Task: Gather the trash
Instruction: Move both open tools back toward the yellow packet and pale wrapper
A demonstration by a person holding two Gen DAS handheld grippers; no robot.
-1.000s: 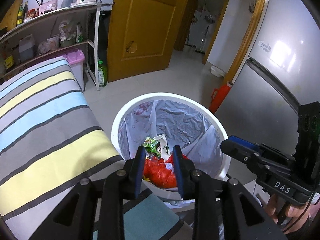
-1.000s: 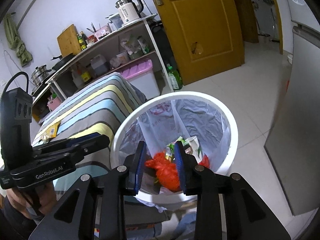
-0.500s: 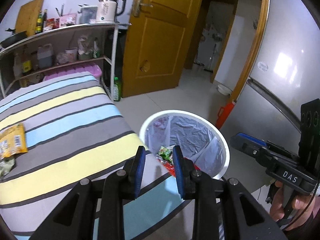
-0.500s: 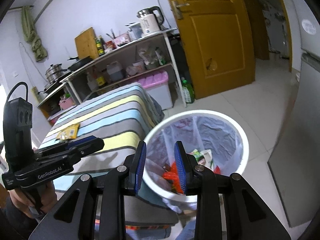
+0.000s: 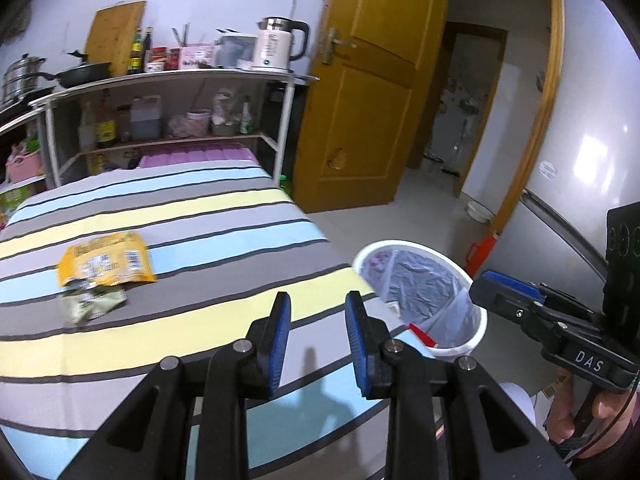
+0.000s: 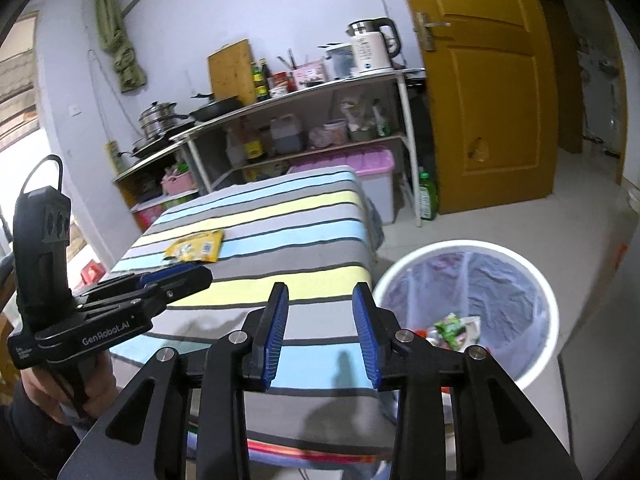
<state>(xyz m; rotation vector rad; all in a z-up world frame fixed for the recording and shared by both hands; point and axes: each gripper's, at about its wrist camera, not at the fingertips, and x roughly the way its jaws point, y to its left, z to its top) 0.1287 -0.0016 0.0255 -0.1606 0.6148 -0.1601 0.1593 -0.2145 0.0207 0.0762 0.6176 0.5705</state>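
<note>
Both grippers have pulled back from over the bin toward the striped table. Left gripper [image 5: 314,334] and right gripper [image 6: 320,332] are each part open, nothing held. Bin [image 6: 550,312] sits on the floor just off the table's [image 5: 224,312] right edge, with wrappers [image 6: 450,326] already inside. Left to do: yellow packet [image 5: 106,262] and crumpled green wrapper [image 5: 94,304], touching, toward the table's left edge. Only the right view shows the bin contents clearly; the green wrapper shows only in the left view.

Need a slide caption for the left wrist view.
Open left gripper over striped table; yellow wrapper awaits, bin at right.
</note>
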